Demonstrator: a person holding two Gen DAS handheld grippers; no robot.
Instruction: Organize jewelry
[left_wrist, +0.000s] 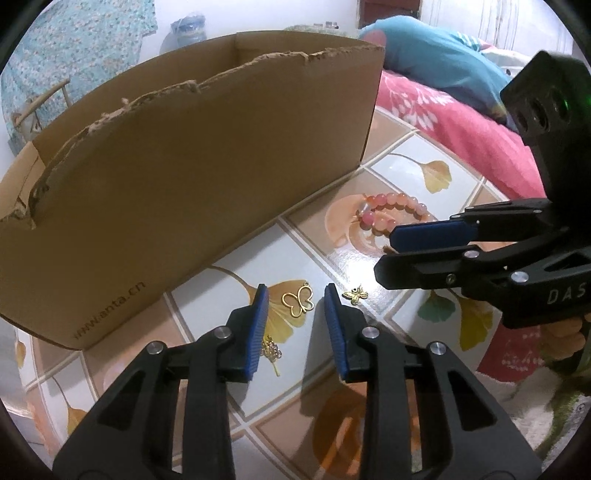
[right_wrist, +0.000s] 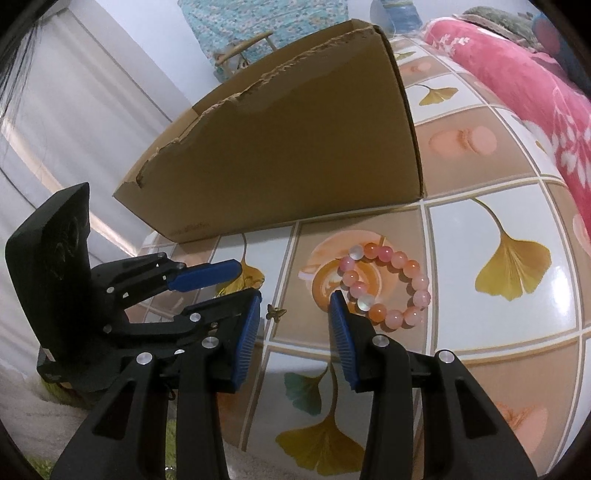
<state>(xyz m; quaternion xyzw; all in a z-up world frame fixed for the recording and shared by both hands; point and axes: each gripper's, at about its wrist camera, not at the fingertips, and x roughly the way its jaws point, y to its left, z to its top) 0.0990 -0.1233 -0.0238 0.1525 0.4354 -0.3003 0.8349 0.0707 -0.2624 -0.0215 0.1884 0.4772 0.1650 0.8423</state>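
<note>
A gold butterfly pendant (left_wrist: 298, 305) lies on the patterned tabletop, just ahead of my open, empty left gripper (left_wrist: 295, 293). A small gold bee charm (left_wrist: 355, 294) (right_wrist: 276, 312) lies to its right. A small beaded charm (left_wrist: 271, 349) lies by the left finger (left_wrist: 255, 332). A pink and orange bead bracelet (left_wrist: 391, 214) (right_wrist: 388, 288) lies further right. My right gripper (right_wrist: 295, 299) is open and empty; its right fingertip sits next to the bracelet's near edge. A brown cardboard box (left_wrist: 192, 177) (right_wrist: 295, 147) with torn rim stands behind.
The tabletop (right_wrist: 480, 332) has a glossy tile print with ginkgo leaves. A pink floral blanket (left_wrist: 461, 122) (right_wrist: 535, 92) lies along the right side. A wooden chair (right_wrist: 243, 48) stands beyond the box. Each gripper shows in the other's view, the right one (left_wrist: 399, 251) and the left one (right_wrist: 243, 280).
</note>
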